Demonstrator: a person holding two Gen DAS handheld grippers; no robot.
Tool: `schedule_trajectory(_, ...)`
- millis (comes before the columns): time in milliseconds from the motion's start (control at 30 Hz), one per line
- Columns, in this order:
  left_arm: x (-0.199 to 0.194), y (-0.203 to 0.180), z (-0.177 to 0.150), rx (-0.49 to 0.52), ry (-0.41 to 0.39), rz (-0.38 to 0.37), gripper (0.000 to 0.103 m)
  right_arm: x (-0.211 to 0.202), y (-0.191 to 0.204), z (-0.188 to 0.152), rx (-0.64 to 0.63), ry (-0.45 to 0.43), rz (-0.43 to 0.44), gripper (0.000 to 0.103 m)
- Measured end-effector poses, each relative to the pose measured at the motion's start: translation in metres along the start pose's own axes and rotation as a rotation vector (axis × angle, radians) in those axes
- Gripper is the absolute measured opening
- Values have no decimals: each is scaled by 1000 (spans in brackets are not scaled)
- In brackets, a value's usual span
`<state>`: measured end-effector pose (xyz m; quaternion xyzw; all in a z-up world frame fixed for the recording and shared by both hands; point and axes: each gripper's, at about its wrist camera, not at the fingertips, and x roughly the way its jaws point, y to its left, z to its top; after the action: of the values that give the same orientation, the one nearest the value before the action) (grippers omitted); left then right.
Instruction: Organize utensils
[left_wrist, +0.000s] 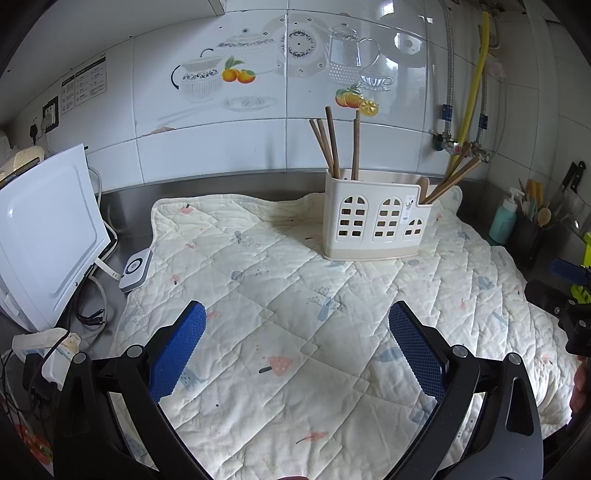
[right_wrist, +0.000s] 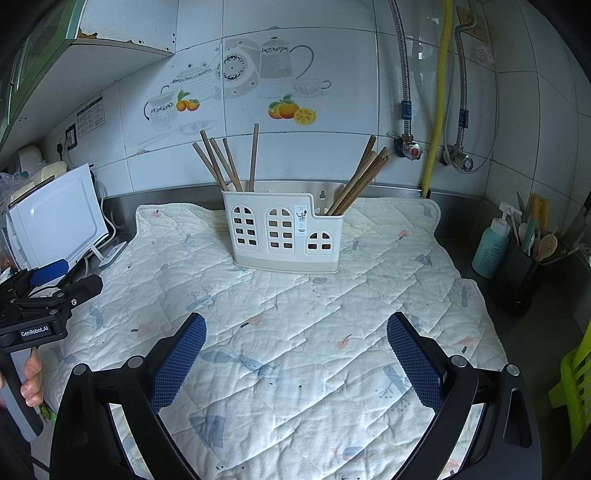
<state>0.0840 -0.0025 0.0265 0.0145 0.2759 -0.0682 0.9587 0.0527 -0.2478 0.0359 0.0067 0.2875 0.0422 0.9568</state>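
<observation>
Left gripper (left_wrist: 297, 350): fingers spread apart, holding nothing, above the quilted mat (left_wrist: 280, 295).
Right gripper (right_wrist: 295, 354): fingers likewise apart and empty.
Utensil holder (right_wrist: 282, 236): upright mid-mat; probably light plastic, easily tipped.
Chopsticks (right_wrist: 221, 162): wooden, standing in left and right compartments; judged stiff, light, thin; best pinched near the exposed upper shafts.
Worktop (right_wrist: 517, 332): steel, beneath the mat.
</observation>
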Motion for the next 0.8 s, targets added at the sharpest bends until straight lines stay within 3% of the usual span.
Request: schedule_trajectory(800,0,-3,-2,13,-10,3,98,1,0,-1,1,2,0,95)
